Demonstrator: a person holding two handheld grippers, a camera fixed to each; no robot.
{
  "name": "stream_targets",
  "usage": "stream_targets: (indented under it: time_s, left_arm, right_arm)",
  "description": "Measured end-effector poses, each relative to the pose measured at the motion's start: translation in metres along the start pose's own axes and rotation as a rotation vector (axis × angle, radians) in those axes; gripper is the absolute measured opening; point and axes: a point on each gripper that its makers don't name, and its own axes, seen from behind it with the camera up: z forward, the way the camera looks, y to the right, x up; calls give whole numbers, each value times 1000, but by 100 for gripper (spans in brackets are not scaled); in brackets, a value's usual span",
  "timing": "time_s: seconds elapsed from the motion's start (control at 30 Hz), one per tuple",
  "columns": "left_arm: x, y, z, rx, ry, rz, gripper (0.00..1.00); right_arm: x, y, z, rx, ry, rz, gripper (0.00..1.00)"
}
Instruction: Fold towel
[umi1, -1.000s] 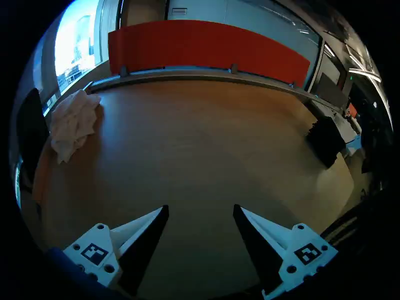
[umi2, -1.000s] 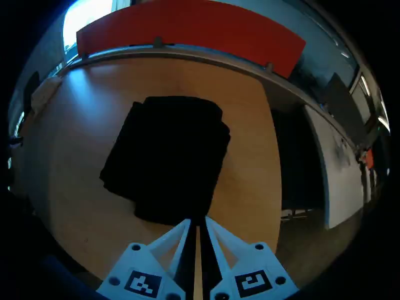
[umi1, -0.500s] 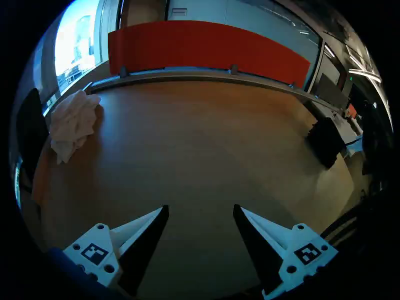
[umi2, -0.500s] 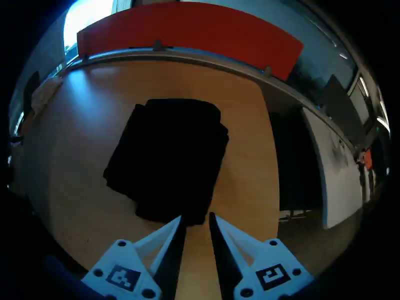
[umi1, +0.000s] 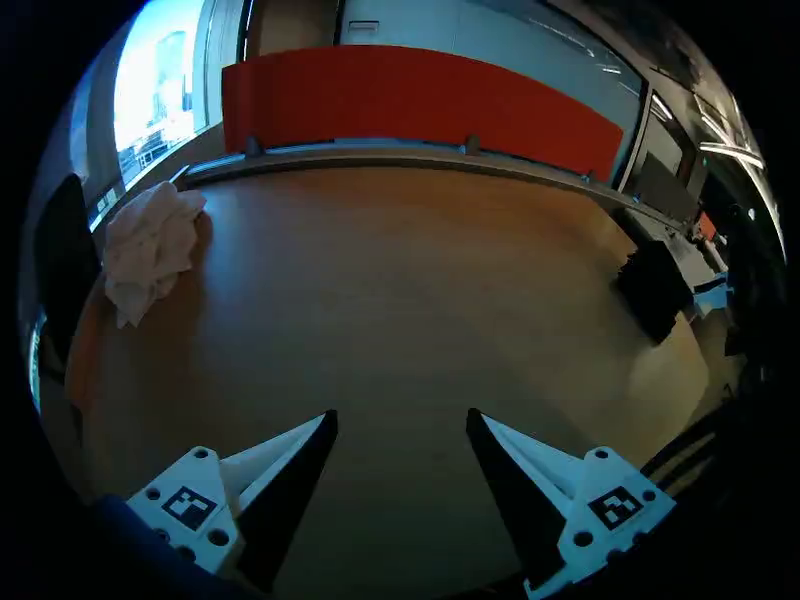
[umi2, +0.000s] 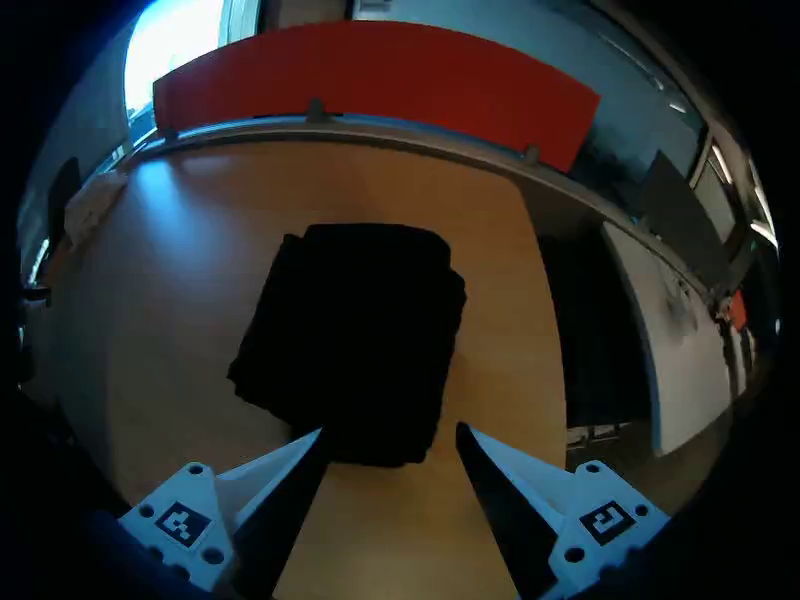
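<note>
The black towel (umi2: 350, 340) lies folded in a thick rectangle on the table (umi2: 160, 300). Its near edge is just ahead of the right gripper (umi2: 390, 430), whose jaws are spread wide and hold nothing. The left gripper (umi1: 400, 415) hangs over the table, jaws equally wide and empty. A crumpled white cloth (umi1: 148, 245) lies far left; the dark lump (umi1: 655, 290) at the right edge may be that towel.

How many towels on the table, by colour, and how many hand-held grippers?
black towel: 1, folded
pale towel: 1, crumpled
hand-held gripper: 2 (left hand-held gripper, right hand-held gripper, both open)
Total: 4
</note>
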Motion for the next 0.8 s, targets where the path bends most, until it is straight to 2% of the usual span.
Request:
stream_targets:
  time_s: [0.5, 0.8]
  left_arm:
    - [12, -3, -2, 11, 23, 2, 95]
    - [22, -7, -2, 23, 53, -3, 95]
  right_arm:
    - [63, -22, -16, -22, 265, 114, 93]
    - [98, -34, -33, -12, 436, 223, 93]
